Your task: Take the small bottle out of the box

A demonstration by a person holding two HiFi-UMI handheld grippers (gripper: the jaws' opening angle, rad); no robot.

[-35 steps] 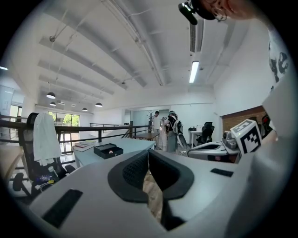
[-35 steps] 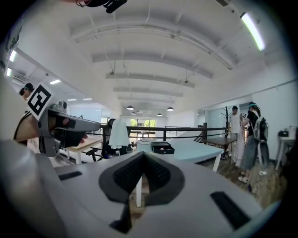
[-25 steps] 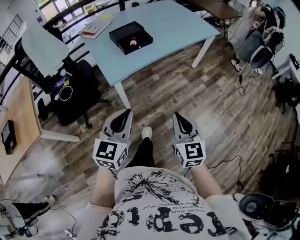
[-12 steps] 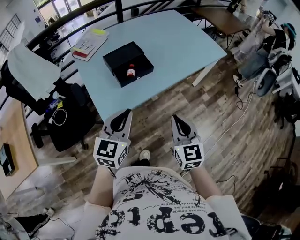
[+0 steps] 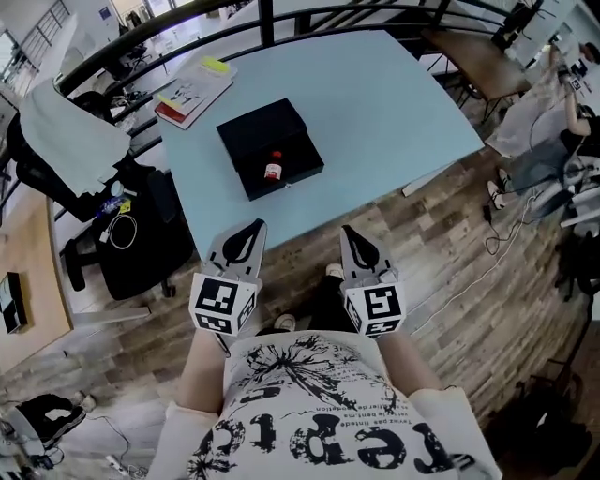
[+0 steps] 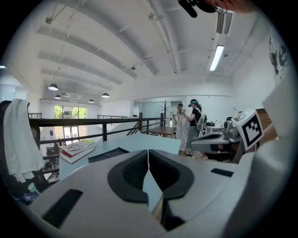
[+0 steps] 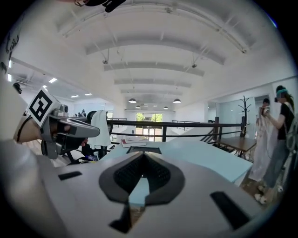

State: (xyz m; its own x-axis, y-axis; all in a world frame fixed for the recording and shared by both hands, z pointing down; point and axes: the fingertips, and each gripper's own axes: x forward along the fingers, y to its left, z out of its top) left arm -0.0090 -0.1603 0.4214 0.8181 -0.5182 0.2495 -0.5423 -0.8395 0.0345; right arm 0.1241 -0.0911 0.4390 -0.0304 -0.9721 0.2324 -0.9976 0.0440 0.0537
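Note:
An open black box (image 5: 270,148) lies on the light blue table (image 5: 375,103). Inside it, near its front edge, lies the small bottle (image 5: 274,170), clear with a red cap. My left gripper (image 5: 255,226) and right gripper (image 5: 347,232) are held side by side over the wooden floor, just short of the table's near edge and well apart from the box. Both are shut with nothing between the pads. From the left gripper view the box (image 6: 109,154) shows low beyond the closed jaws; the right gripper view has the box (image 7: 144,149) straight ahead. The bottle is hidden in both gripper views.
A stack of books (image 5: 195,84) lies at the table's far left corner. A black office chair (image 5: 141,220) and a white cloth (image 5: 66,122) stand left of the table. A black railing (image 5: 267,14) runs behind it. People (image 6: 191,123) stand far off to the right.
The table and box have come closer and lower in the head view as the person walked toward them. Both grippers stay shut and in the same pose.

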